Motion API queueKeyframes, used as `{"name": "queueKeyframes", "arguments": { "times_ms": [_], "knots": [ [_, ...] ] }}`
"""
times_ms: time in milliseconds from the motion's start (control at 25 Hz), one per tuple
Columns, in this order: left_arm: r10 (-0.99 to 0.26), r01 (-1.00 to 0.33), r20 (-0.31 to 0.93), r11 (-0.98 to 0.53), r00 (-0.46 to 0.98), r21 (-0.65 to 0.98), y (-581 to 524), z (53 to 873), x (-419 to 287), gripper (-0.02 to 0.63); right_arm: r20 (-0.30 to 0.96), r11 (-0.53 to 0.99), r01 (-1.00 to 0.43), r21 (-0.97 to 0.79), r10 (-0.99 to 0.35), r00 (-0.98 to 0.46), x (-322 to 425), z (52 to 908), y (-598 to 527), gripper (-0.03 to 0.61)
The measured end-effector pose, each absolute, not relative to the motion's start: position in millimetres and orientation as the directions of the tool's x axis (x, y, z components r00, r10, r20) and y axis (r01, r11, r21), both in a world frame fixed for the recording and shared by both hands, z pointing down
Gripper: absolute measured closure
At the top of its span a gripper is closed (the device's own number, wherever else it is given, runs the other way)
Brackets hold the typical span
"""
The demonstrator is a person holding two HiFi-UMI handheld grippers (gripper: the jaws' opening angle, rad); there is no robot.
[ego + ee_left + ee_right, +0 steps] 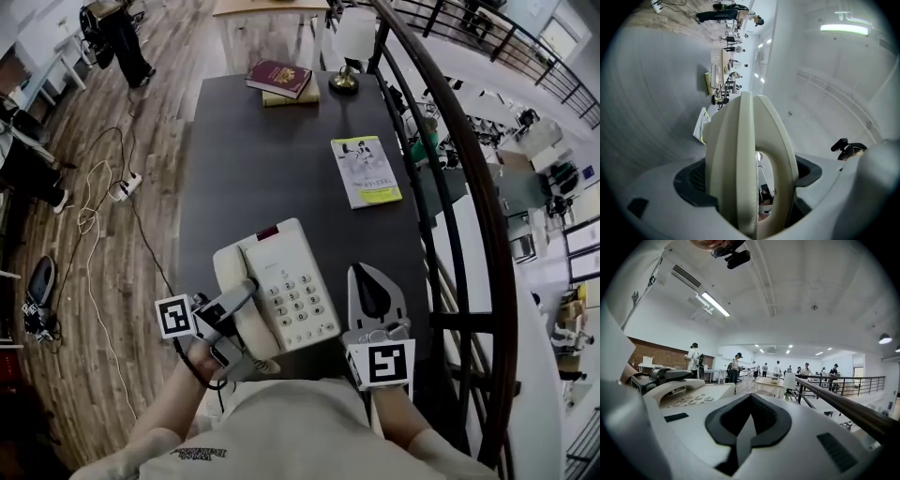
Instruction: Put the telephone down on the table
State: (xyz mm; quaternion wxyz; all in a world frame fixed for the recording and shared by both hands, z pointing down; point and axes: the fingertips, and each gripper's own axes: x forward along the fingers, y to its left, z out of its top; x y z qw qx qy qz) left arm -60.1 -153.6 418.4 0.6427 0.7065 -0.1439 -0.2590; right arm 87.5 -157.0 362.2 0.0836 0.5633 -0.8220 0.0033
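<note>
Our left gripper [246, 292] clamped across the cream handset [232, 267] on the telephone [292, 291], near edge of the dark table [262, 169], right gripper [373, 292] pinched closed, empty, just beside it, booklet [366, 171], stacked books [281, 80], lamp [349, 47] beyond, railing [459, 187] rightward.

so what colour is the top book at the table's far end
It's a dark red hardcover book with gold print, clearest in the head view.

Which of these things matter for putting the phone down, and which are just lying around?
Part of the job:
telephone
its handset, gripped by the left tongs
table

Just lying about:
red book
booklet
lamp
</note>
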Motion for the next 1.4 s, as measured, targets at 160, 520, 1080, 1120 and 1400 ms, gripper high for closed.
{"name": "queueKeyframes", "arguments": {
  "times_ms": [160,520,1080,1120,1400],
  "knots": [
    [-0.555,0.124,-0.191,-0.156,0.809,0.98,-193.3,419.6,-60.1,0.153,0.142,0.393,-0.915,0.091,-0.915,-0.379,89.6,364.8,-199.1,0.577],
    [-0.572,0.072,-0.193,-0.227,0.797,0.971,-318.8,415.2,-47.6,0.153,0.052,0.394,-0.906,0.158,-0.919,-0.39,102.5,340.9,-324.0,0.577],
    [-0.51,0.035,-0.16,-0.246,0.845,0.969,-476.6,477.4,1.9,0.153,0.106,0.338,-0.915,0.222,-0.941,-0.321,133.3,422.6,-471.6,0.577],
    [-0.51,0.026,-0.147,-0.236,0.847,0.971,-484.9,485.8,4.6,0.153,0.116,0.339,-0.914,0.223,-0.94,-0.321,133.0,430.9,-479.7,0.577],
    [-0.527,-0.08,0.006,-0.117,0.85,0.99,-542.7,567.7,16.4,0.153,0.222,0.381,-0.902,0.203,-0.915,-0.336,127.9,490.5,-520.8,0.577]
  ]
}}
